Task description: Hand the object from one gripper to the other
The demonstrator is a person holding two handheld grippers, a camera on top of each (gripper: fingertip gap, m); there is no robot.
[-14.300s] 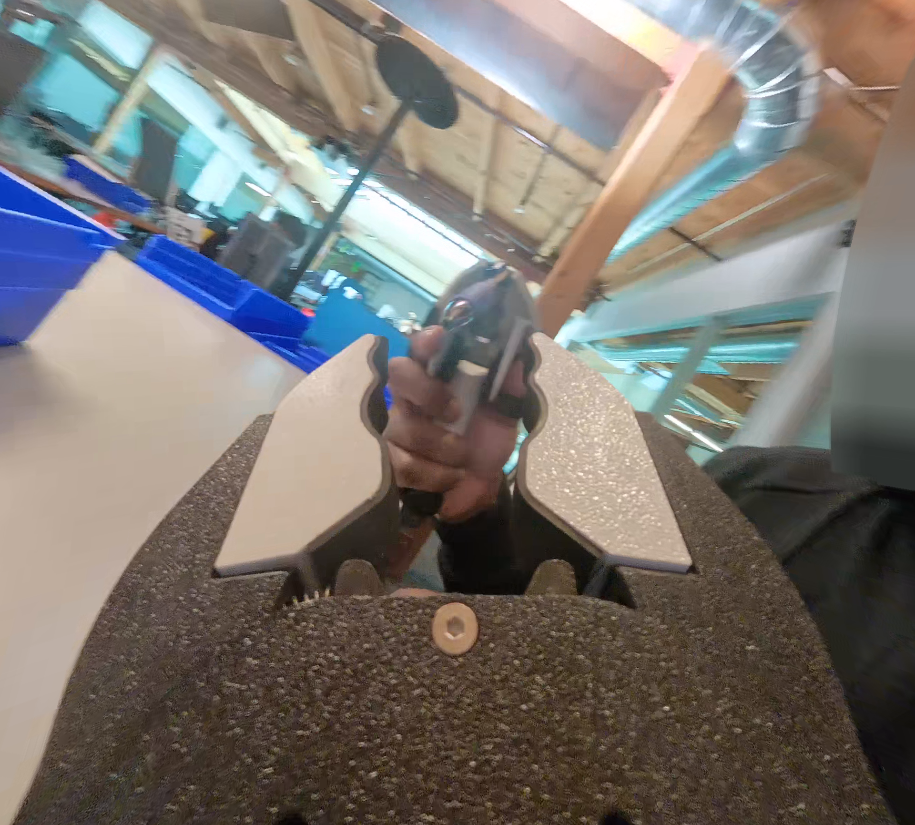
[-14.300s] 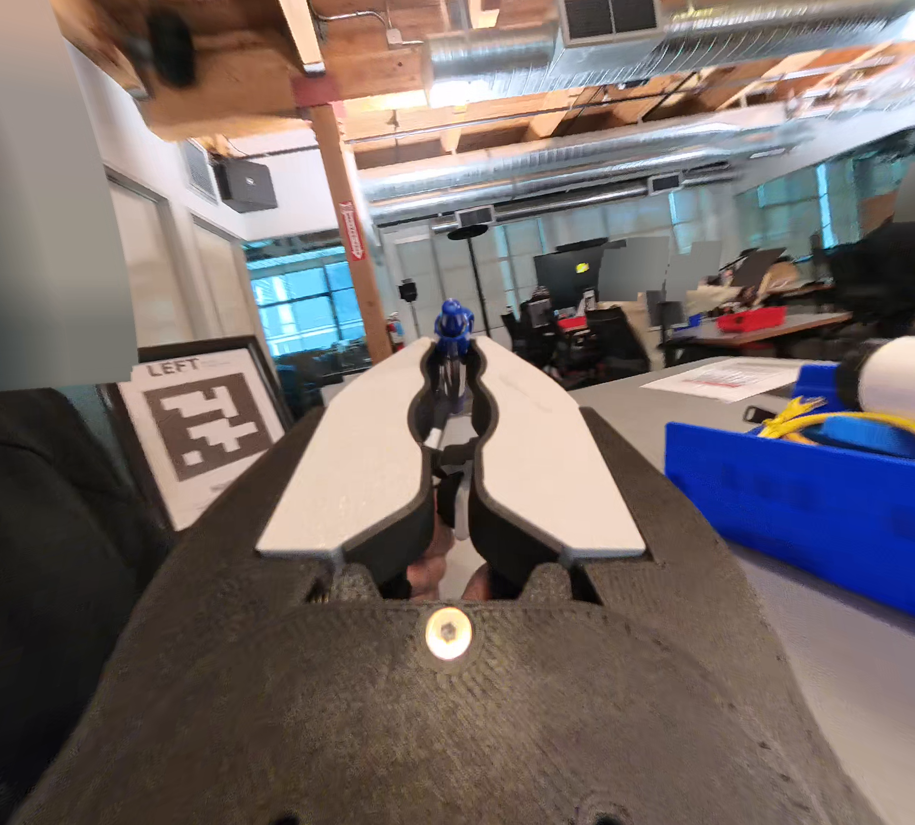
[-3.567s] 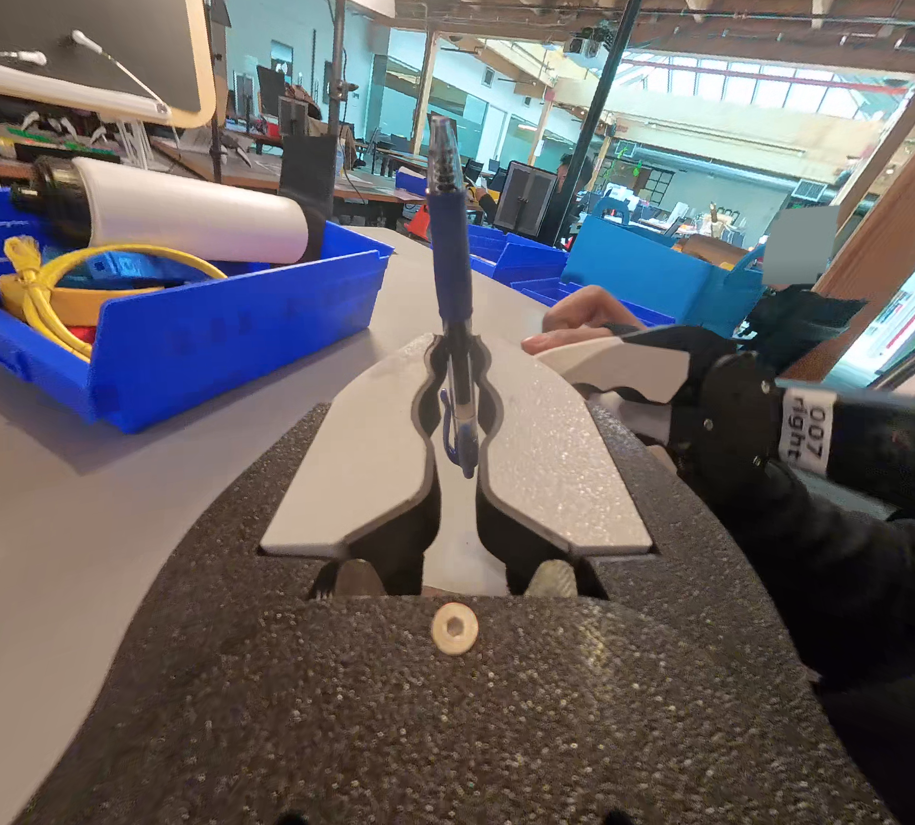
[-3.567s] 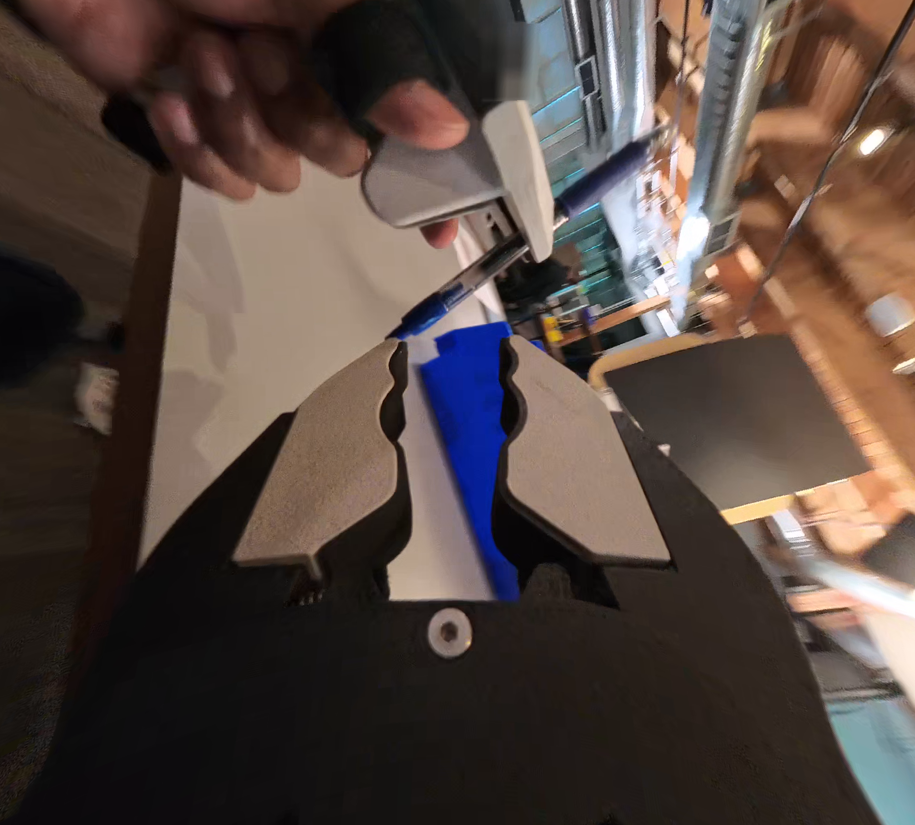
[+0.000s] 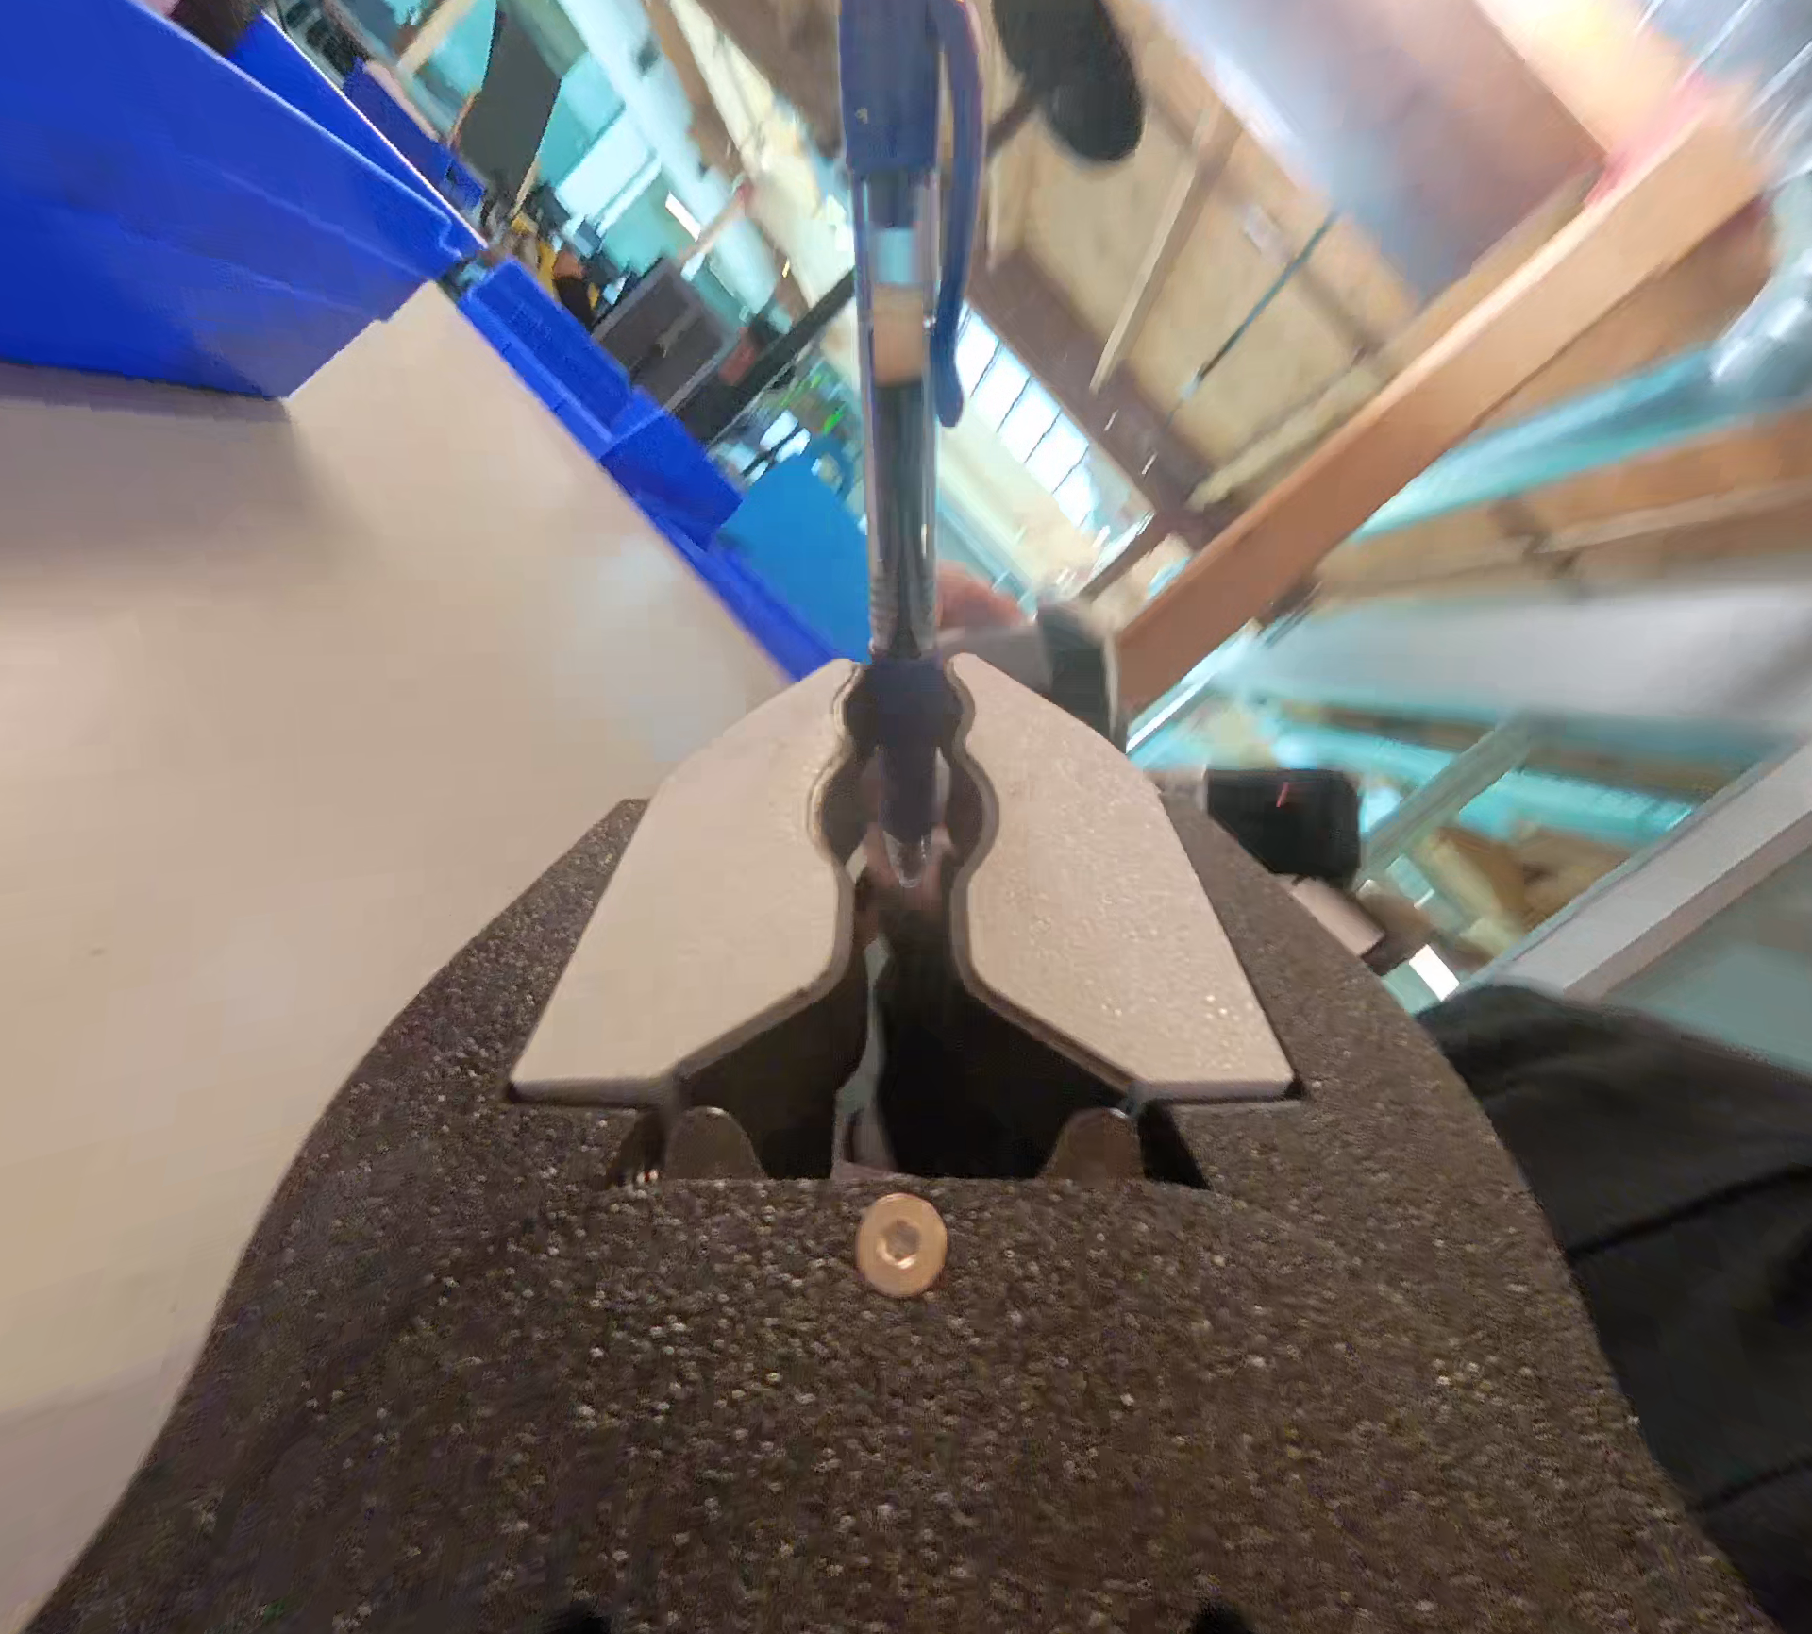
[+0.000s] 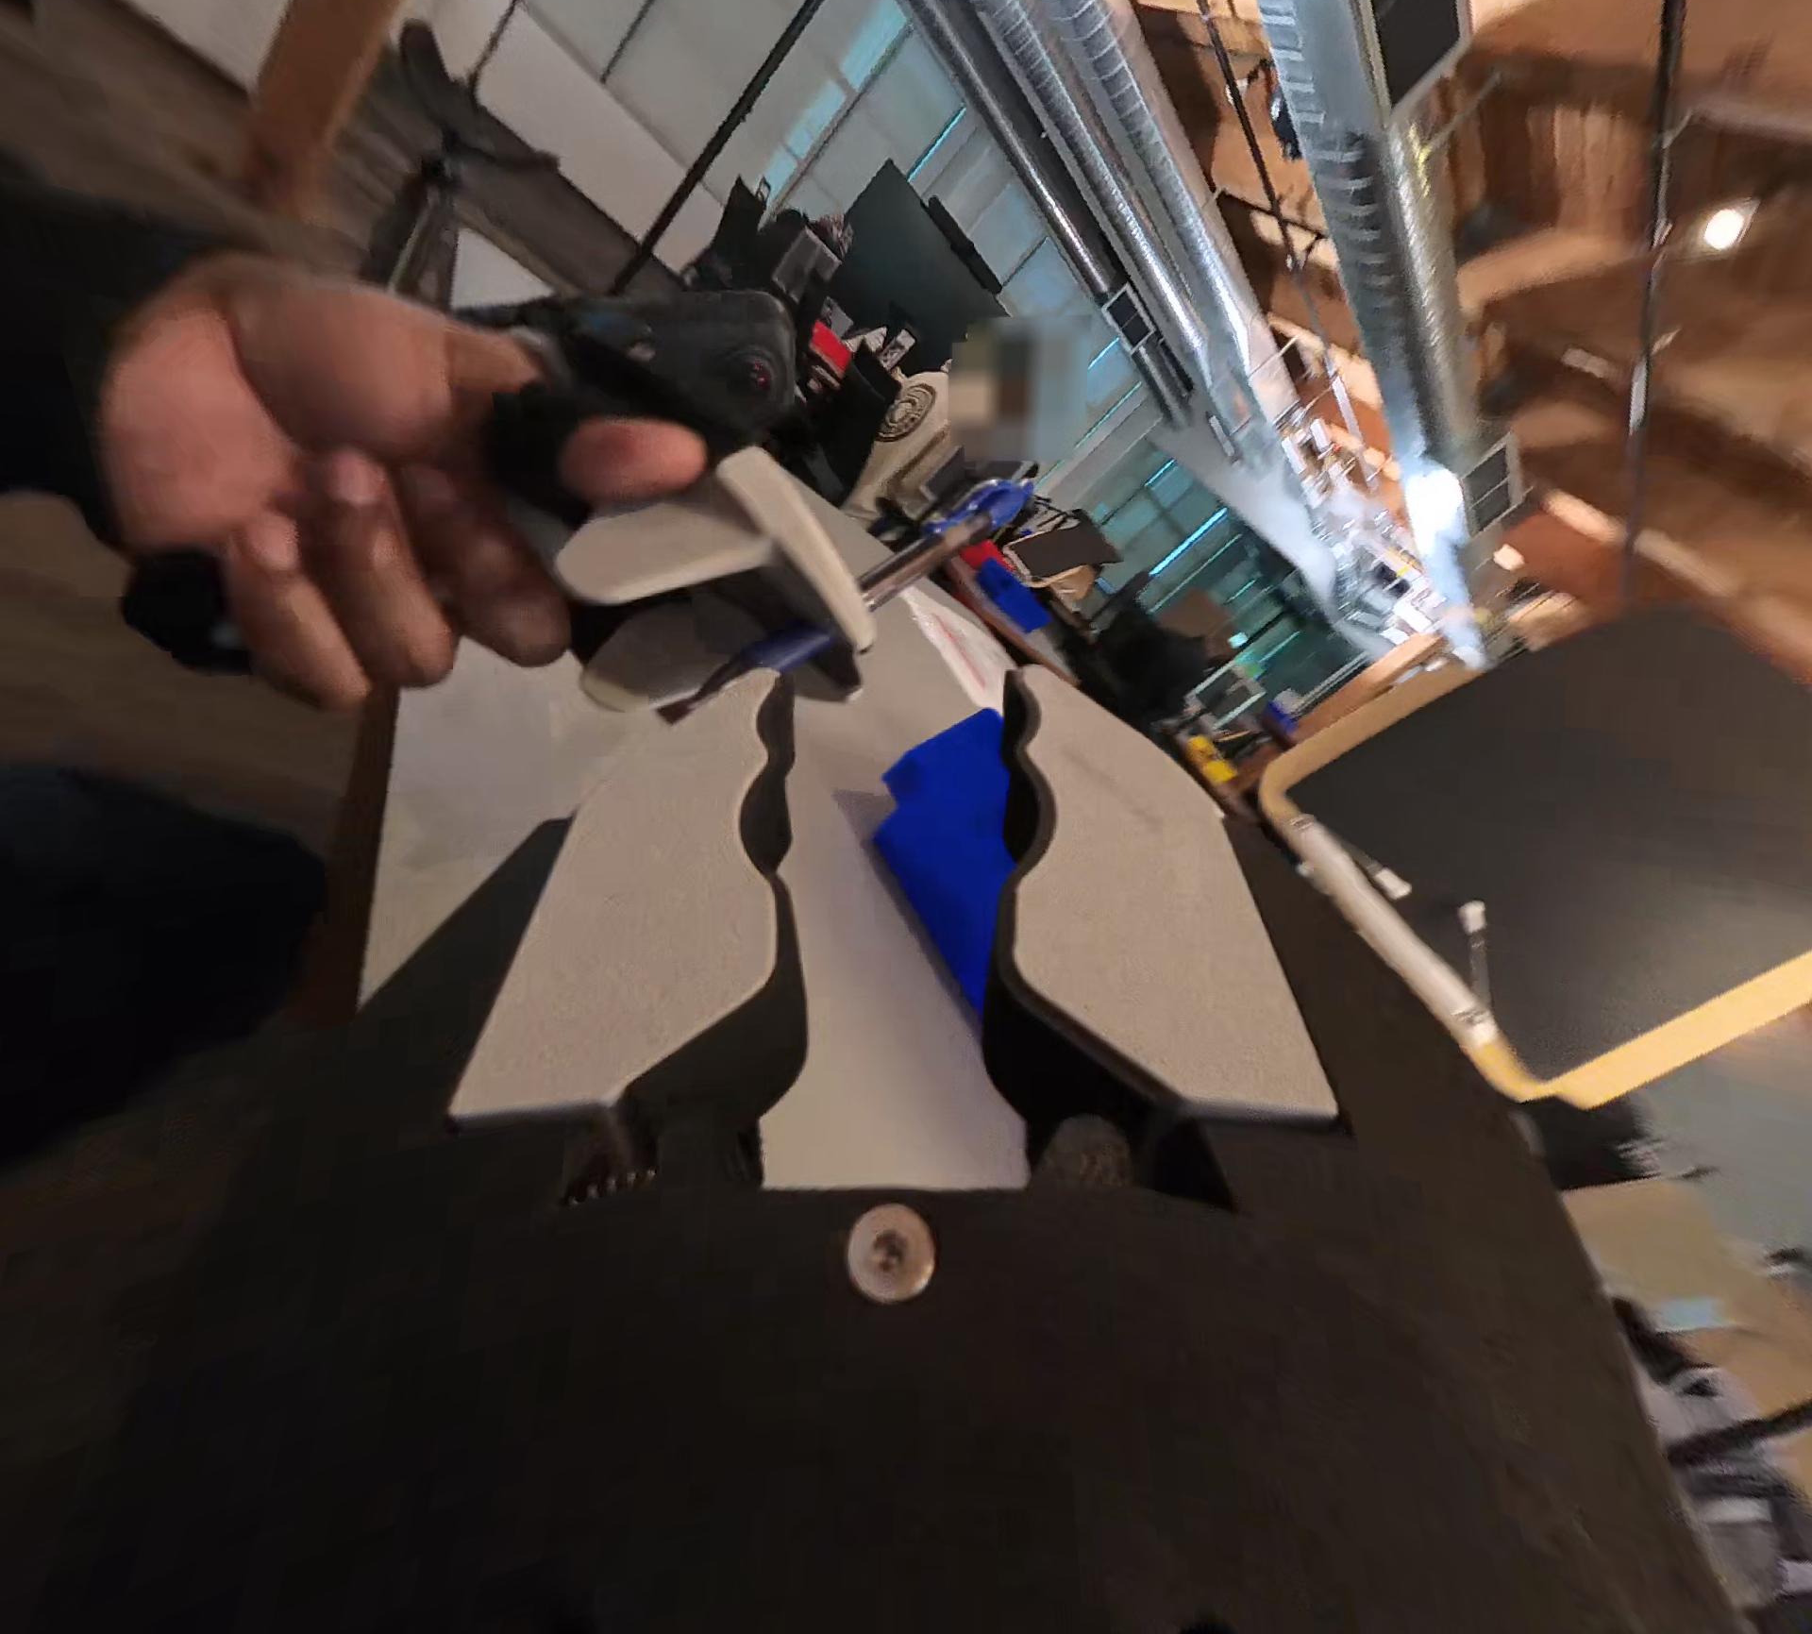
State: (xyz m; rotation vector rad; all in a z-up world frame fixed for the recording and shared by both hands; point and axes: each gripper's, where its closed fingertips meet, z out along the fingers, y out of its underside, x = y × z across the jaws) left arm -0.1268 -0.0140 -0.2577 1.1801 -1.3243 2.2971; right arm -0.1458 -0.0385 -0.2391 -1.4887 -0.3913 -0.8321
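A blue pen point(image 5: 900, 233) with a clear barrel and blue clip stands straight out from my left gripper point(image 5: 902, 704), which is shut on its grip end near the tip. In the right wrist view the same left gripper point(image 6: 833, 616) is held by a hand point(image 6: 324, 469) just above and left of my right gripper, with the pen point(image 6: 931, 547) sticking out to the upper right. My right gripper point(image 6: 897, 704) is open and empty, its fingertips just below the pen.
A grey table point(image 5: 294, 704) lies to the left with several blue bins point(image 5: 196, 214) along its far edge. A blue bin point(image 6: 946, 842) shows between my right fingers. A black board with a yellow rim point(image 6: 1569, 881) stands at the right. The left gripper's tips are roughly 4 centimeters from the right gripper's.
The left gripper has tilted up toward the ceiling with the pen still in it. The right gripper stays open and now sits closer beneath the pen.
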